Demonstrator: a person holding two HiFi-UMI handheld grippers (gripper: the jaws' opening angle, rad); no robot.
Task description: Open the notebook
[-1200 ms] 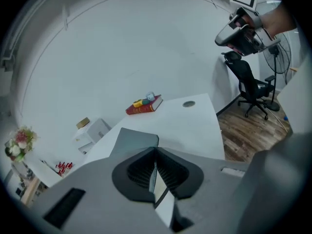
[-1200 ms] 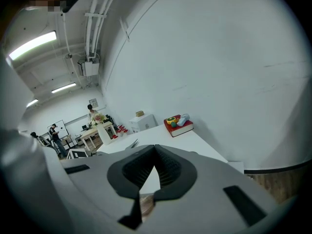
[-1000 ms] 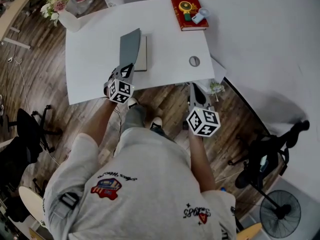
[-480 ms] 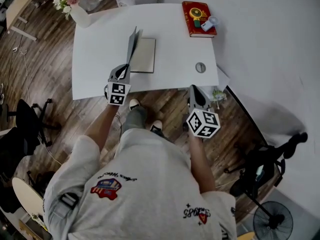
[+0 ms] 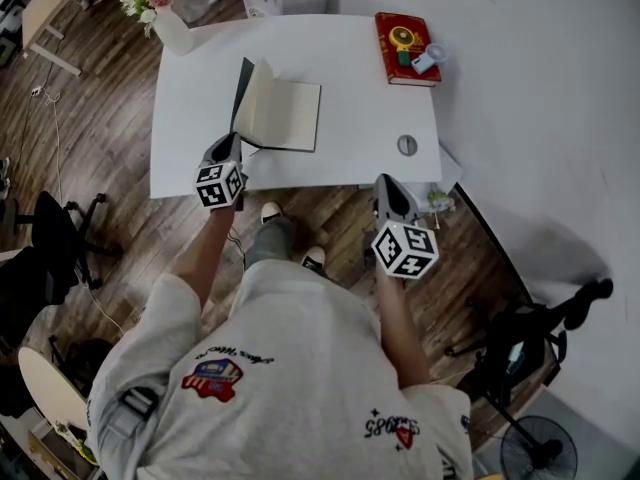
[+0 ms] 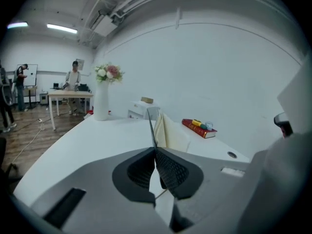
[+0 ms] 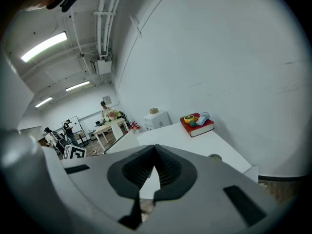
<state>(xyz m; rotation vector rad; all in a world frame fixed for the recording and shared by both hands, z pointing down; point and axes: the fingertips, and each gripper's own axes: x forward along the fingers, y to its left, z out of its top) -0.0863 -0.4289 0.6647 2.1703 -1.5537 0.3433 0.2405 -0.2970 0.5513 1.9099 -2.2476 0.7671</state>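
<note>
The notebook (image 5: 285, 116) lies half open near the front edge of the table (image 5: 195, 68), its dark cover (image 5: 242, 90) standing upright. At its 7 o'clock the left gripper (image 5: 231, 142) pinches that cover, jaws tight. The right gripper (image 5: 386, 180), at 4 o'clock, is closed on nothing. If the pinch slips, the cover could flop shut. A red book (image 5: 405, 36) sits at 1 o'clock and a vase (image 5: 172, 30) at 11, with wooden floor (image 5: 90, 118) around.

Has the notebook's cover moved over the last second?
Yes. The cover, pinched by the left gripper, has swung up off the cream pages and leftward, away from the red book.
</note>
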